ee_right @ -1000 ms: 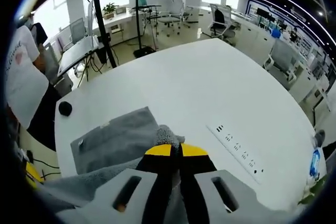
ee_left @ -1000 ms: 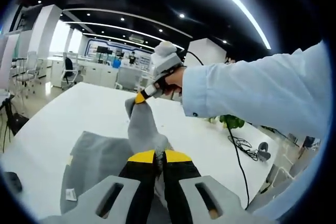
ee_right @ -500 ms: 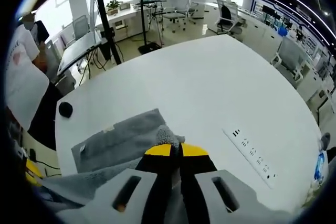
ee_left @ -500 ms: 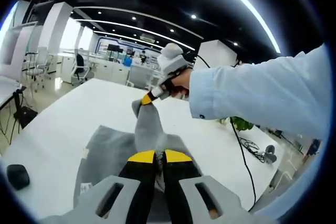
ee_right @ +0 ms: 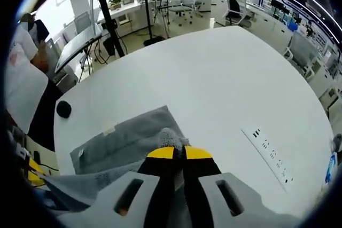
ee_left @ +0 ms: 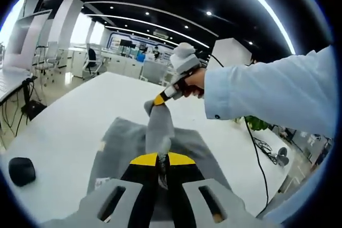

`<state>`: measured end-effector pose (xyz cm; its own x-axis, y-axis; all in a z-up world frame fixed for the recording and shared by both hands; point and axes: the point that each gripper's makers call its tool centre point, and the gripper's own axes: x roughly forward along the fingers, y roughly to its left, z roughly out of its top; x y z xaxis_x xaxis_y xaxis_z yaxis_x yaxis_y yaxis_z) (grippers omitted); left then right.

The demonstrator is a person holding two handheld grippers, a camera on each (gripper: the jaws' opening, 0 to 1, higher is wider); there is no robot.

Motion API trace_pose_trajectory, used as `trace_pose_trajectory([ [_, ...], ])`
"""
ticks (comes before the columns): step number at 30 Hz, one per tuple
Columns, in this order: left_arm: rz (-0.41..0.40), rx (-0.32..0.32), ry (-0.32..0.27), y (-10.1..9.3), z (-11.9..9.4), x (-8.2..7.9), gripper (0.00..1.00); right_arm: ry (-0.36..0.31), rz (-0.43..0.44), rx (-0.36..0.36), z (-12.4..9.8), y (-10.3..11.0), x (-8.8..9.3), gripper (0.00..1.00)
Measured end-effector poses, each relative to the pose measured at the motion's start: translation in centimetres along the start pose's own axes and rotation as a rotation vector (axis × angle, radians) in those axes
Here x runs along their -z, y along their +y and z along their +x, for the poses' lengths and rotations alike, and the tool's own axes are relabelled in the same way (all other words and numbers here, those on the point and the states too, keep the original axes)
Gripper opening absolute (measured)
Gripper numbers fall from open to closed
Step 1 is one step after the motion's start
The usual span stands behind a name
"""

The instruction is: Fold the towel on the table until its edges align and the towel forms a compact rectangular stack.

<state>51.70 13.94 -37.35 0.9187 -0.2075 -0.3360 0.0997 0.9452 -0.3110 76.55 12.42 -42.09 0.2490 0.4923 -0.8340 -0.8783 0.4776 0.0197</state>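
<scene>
A grey towel (ee_left: 120,150) lies partly on the white table (ee_left: 69,116), with one edge lifted into a taut strip (ee_left: 158,126). My left gripper (ee_left: 162,159) is shut on the near end of that strip. The right gripper (ee_left: 158,100), held by a hand with a light blue sleeve (ee_left: 267,97), is shut on the strip's far corner above the table. In the right gripper view my right gripper (ee_right: 179,153) pinches a tuft of the grey towel (ee_right: 120,140), whose lower layer lies flat with a small label (ee_right: 109,130) at its edge.
A black round object (ee_left: 21,170) sits near the table's left edge, also seen as the black round object (ee_right: 63,109). A white power strip (ee_right: 267,156) lies on the table to the right. A person in white (ee_right: 21,73) stands beside the table. Office chairs and desks stand beyond.
Both grippers have carried the held towel edge lower and forward over the flat layer. More of the spread towel and the black object have come into the left gripper view.
</scene>
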Motion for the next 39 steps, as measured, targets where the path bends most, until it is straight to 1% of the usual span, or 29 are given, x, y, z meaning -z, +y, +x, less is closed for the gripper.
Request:
trace_pose_trajectory([
  [3,-0.008,-0.012,0.005,0.6,0.0,0.4,0.04,0.007,-0.001,-0.006,0.4,0.6,0.3,0.02],
  [6,-0.016,-0.024,0.011,1.3,-0.2,0.8,0.04,0.014,0.003,-0.010,1.2,0.4,0.1,0.03],
  [12,-0.031,-0.046,0.029,2.5,-0.5,2.0,0.04,0.024,0.009,-0.017,2.3,1.0,-0.2,0.03],
  [13,-0.037,-0.049,0.033,2.7,-0.5,2.3,0.04,0.027,0.011,-0.018,2.3,1.6,0.1,0.03],
  [15,-0.042,-0.055,0.039,3.0,-0.6,2.7,0.04,0.033,0.010,-0.024,3.3,1.6,-0.1,0.03],
  [16,-0.043,-0.057,0.043,3.2,-0.6,2.9,0.04,0.038,0.008,-0.026,3.5,2.0,0.0,0.03],
  [21,-0.052,-0.069,0.060,4.1,-0.5,3.7,0.04,0.054,0.002,-0.036,4.4,2.9,0.3,0.03],
  [23,-0.051,-0.072,0.065,4.3,-0.4,3.8,0.04,0.058,0.001,-0.037,5.0,2.8,0.2,0.03],
  [25,-0.053,-0.075,0.069,4.5,-0.3,4.0,0.04,0.063,0.000,-0.039,5.2,3.1,0.5,0.03],
  [29,-0.056,-0.080,0.074,4.8,-0.2,4.3,0.04,0.069,0.001,-0.043,6.1,2.8,0.4,0.03],
  [33,-0.062,-0.088,0.082,5.1,-0.3,4.8,0.04,0.073,-0.003,-0.047,6.5,3.0,0.3,0.03],
  [37,-0.067,-0.098,0.089,5.4,-0.4,5.5,0.04,0.076,-0.007,-0.052,6.7,3.6,0.5,0.03],
  [39,-0.071,-0.103,0.095,5.6,-0.3,5.9,0.04,0.078,-0.011,-0.057,7.2,3.9,0.5,0.04],
])
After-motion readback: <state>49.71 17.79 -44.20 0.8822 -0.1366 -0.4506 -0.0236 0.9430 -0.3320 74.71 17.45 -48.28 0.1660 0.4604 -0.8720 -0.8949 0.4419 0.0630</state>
